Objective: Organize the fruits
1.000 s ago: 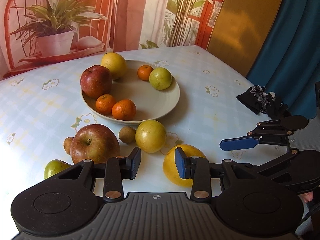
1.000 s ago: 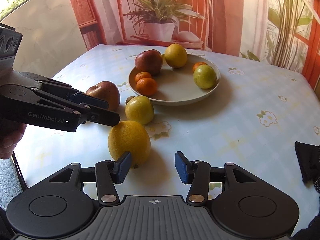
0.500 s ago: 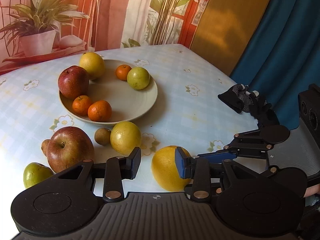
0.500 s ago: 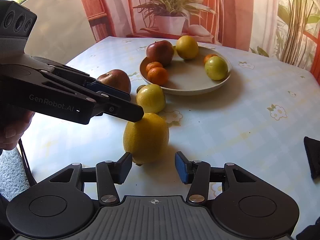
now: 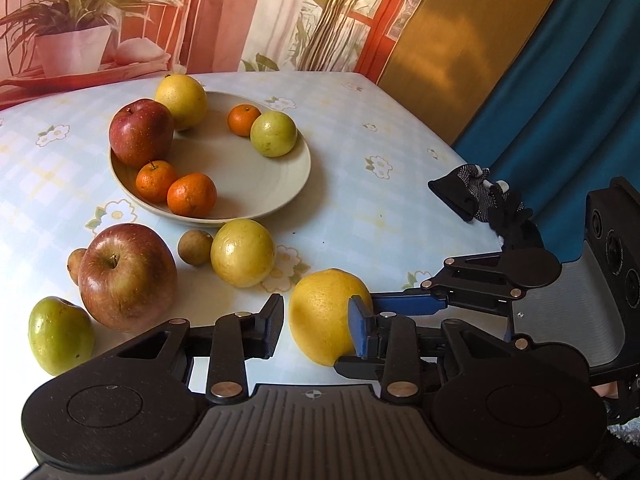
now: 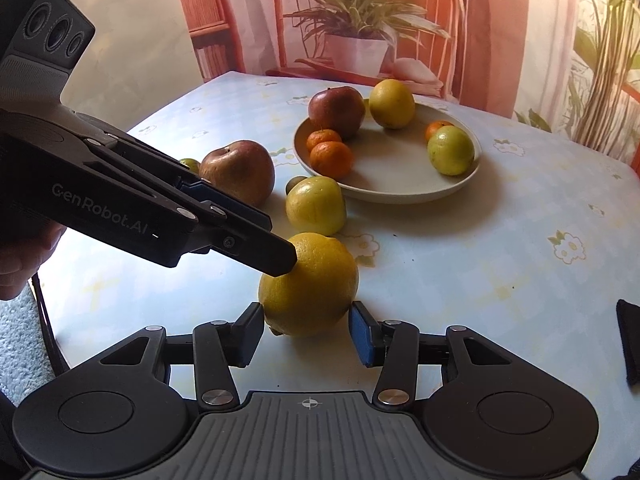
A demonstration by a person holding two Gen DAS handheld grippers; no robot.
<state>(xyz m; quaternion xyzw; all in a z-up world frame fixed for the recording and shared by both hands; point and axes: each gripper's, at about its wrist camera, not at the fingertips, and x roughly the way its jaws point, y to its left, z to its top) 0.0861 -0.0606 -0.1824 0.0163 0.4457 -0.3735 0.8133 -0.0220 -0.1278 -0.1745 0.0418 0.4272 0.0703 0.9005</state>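
A large yellow citrus (image 6: 308, 284) lies on the table between the open fingers of my right gripper (image 6: 306, 332), which stand on either side of it. It also shows in the left wrist view (image 5: 326, 316), partly between the fingers of my open left gripper (image 5: 316, 330), whose tip touches it. A beige plate (image 5: 276, 196) holds a red apple (image 5: 141, 131), a yellow citrus (image 5: 182, 101), three mandarins (image 5: 192, 194) and a green fruit (image 5: 273, 134). On the table near the plate lie a big apple (image 5: 127, 276), a yellow fruit (image 5: 243, 252), a green fruit (image 5: 60, 334) and small brown fruits (image 5: 195, 247).
A black glove (image 5: 480, 196) lies at the table's right edge. A wall with a printed plant scene stands behind the table, and a blue curtain (image 5: 560, 92) hangs to the right. The flowered tablecloth (image 6: 500, 240) covers the table.
Both grippers have moved in on the large yellow citrus. The right gripper's fingers now flank it, and the left gripper's tip has come to touch it.
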